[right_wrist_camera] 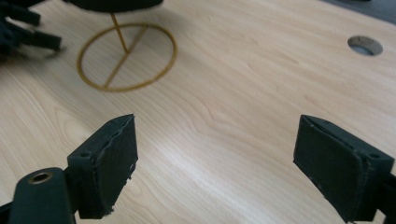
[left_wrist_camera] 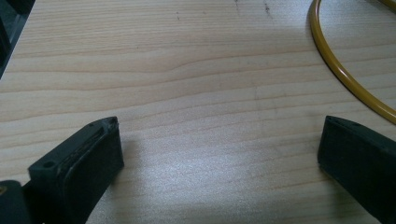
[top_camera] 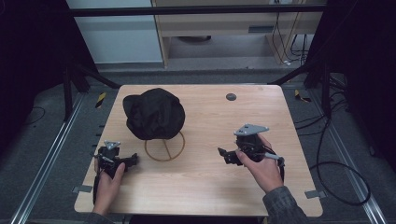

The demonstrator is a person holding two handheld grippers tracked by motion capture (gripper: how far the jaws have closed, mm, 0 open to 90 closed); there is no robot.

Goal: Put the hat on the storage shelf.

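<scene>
Wooden table (top_camera: pixel 201 182) holds a black hat (top_camera: pixel 154 113) on a thin gold stand (top_camera: pixel 165 146), between both tongs. Left tongs (top_camera: pixel 122 161) and right tongs (top_camera: pixel 227 154) gape wide, empty. A bump could tip the stand.

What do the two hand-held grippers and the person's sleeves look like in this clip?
Both are black. The left hand-held gripper and right hand-held gripper each carry a grey three-cornered plate on top. Each has two black, blocky jaws. A black cable trails from the right one. The right sleeve is grey.
</scene>
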